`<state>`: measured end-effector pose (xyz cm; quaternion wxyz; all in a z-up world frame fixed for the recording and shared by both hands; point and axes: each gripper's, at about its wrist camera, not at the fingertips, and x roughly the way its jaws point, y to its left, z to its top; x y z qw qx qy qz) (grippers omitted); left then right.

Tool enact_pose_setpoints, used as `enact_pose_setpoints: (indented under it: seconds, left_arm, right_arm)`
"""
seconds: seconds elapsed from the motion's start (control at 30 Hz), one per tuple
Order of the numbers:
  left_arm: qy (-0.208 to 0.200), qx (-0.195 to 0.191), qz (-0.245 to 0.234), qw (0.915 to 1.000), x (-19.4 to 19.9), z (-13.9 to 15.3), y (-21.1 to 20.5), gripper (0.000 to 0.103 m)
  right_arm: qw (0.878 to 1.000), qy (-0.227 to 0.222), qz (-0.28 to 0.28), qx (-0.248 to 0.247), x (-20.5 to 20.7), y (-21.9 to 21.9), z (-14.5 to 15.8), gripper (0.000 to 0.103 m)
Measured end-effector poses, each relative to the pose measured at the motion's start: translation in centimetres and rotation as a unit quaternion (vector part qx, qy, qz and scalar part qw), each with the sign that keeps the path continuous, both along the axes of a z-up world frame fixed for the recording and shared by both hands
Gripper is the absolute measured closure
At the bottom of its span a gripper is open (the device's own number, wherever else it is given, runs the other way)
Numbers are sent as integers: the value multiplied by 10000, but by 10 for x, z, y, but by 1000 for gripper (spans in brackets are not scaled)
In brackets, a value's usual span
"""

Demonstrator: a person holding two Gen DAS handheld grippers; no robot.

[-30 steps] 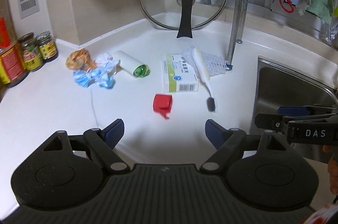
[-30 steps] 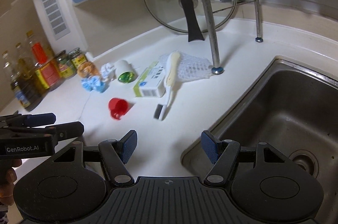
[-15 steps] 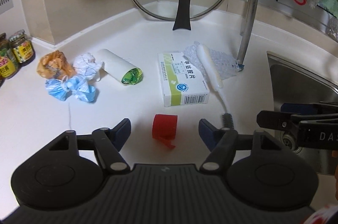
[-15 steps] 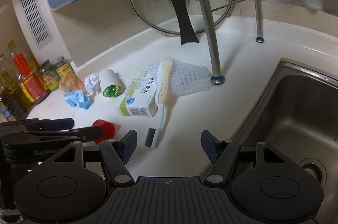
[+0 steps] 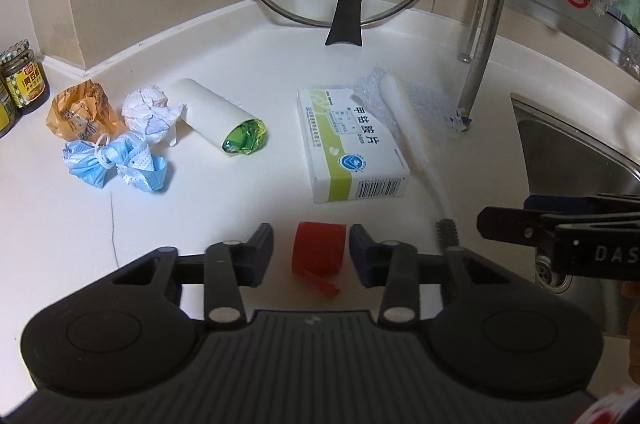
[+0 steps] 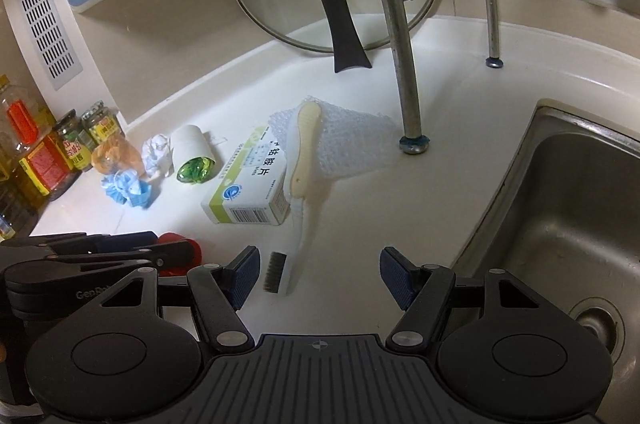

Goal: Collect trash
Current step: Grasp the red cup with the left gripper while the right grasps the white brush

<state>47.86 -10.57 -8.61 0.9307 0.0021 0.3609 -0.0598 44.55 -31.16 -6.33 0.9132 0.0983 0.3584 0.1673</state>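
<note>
Tape [image 5: 319,248], a red roll with a loose tail, lies on the white counter [image 5: 80,244] between the pads of the left gripper [image 5: 311,256], whose jaws have just been closing; the right pad looks to touch the roll, with a gap at the left pad. Beyond lie a box [image 5: 352,148], a brush [image 5: 416,160], a paper tube [image 5: 218,118], a tissue ball [image 5: 150,112], a blue mask [image 5: 114,166] and an orange wrapper [image 5: 82,112]. The right gripper [image 6: 316,274] hangs spread with nothing between its jaws, over the brush head, beside the sink [image 6: 568,224].
</note>
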Motion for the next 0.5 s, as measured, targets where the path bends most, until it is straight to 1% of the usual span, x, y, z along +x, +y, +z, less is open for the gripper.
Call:
enact_pose_setpoints:
  seconds: [0.03,0.2,0.33,0.4,0.43,0.5]
  left_arm:
    - [-5,-11,-18,10000,1,1,1,80]
    - [-97,-15,-71,9999,1,4,3,80]
    - [-222,16,27,9997,2,10,9,80]
    - [-260,28,123,9996,3,14,13,80]
    - [-276,32,171,9995,4,15,15,80]
    - [-293,50,269,9992,6,17,20,80]
  right_arm:
    - [10000,3,9,-6,2,1,0,36]
    - [10000,-48,64,-21,9,7,-2,36]
    - [9998,-141,106,8,17,13,-1,36]
    - [9997,-210,139,-14,22,16,-2,43]
    - [9997,-217,148,-21,26,18,-3,49]
    - [9997,-218,136,-16,33,21,-5,53]
